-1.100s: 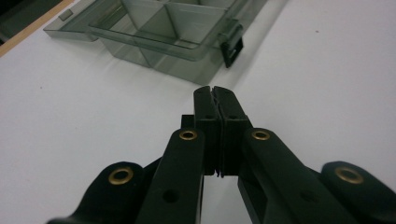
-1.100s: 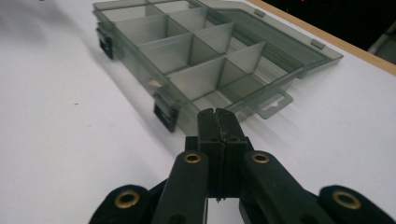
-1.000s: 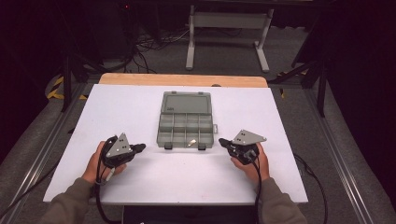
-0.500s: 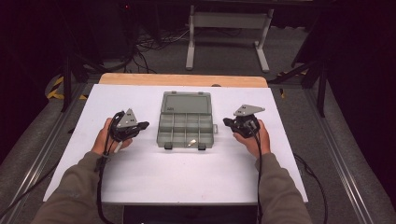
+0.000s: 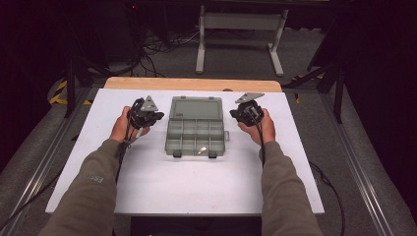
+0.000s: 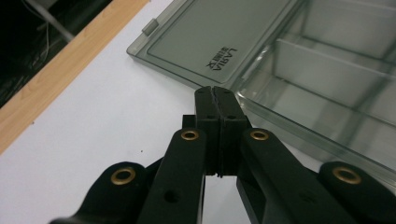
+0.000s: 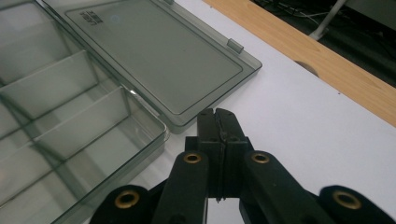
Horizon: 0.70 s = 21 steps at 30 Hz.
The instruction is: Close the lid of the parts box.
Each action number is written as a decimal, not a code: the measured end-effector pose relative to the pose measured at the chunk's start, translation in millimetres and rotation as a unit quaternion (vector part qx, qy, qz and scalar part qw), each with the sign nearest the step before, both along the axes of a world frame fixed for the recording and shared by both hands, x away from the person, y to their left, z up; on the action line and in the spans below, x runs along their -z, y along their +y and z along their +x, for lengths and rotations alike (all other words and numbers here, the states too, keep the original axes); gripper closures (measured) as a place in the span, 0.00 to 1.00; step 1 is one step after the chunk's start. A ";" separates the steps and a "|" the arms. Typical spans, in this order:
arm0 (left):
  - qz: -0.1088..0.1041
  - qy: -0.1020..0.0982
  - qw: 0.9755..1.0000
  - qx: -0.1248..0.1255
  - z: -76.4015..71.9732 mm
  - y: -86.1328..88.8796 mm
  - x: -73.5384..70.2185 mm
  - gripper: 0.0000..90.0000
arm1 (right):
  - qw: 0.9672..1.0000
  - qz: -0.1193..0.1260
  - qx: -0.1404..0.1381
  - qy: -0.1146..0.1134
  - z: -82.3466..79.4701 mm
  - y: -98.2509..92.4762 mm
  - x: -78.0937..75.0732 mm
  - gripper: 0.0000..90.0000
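1. The thing in play is a smoky see-through plastic organizer box [image 5: 196, 128], sitting open about mid-way across the white surface [image 5: 162, 191], with its lid [image 6: 219, 39] folded flat on the far side and the divided tray [image 7: 60, 121] nearer the person.
2. The left claw [image 5: 156, 118] is just off the box's left edge near the hinge line, pinched fully together with nothing in it. The left gripper view shows its tips right at the lid's corner, though contact can't be confirmed.
3. The right claw [image 5: 234, 116] mirrors it just off the box's right edge, also clamped together and empty.
4. Handling guess: the box looks thin-walled, stiff and very light, so it'll probably skate on the smooth surface if nudged from one side only.
5. The glossy plastic is likely slippery, and the thin hinge and little latch tabs [image 7: 235, 45] seem the breakable bits.
6. Best bet looks like pinching the lid's far rim near both corners, or steadying the tray wall with one claw while the other lifts.
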<state>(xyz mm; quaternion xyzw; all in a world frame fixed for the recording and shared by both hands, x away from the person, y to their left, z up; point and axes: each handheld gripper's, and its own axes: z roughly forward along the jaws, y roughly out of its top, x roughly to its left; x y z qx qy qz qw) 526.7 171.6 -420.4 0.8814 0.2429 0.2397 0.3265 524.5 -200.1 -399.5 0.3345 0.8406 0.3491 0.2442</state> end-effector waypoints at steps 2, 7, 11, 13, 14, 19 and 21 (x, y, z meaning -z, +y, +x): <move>0.005 0.006 1.000 -0.013 6.8 -4.3 2.7 1.00 | 1.000 -0.016 0.004 0.003 6.4 3.8 3.6 1.00; 0.017 0.021 0.999 -0.033 22.9 -13.6 13.4 1.00 | 0.999 -0.026 0.026 0.030 26.2 6.2 18.0 1.00; 0.026 0.028 0.998 -0.043 29.3 -16.7 18.2 1.00 | 0.998 -0.036 0.030 0.041 32.3 8.7 25.2 1.00; 0.033 0.033 0.998 -0.046 32.2 -18.7 21.1 1.00 | 0.997 -0.049 0.032 0.047 36.8 9.6 30.9 1.00; 0.039 0.037 0.997 -0.047 34.0 -20.6 23.8 1.00 | 0.997 -0.052 0.031 0.052 40.1 10.0 34.9 1.00; 0.039 0.048 0.997 -0.041 36.4 -25.2 30.5 1.00 | 0.996 -0.064 0.022 0.062 43.1 15.2 41.5 1.00; 0.039 0.049 0.997 -0.044 36.6 -26.3 31.7 1.00 | 0.996 -0.067 0.018 0.064 44.1 15.8 43.3 1.00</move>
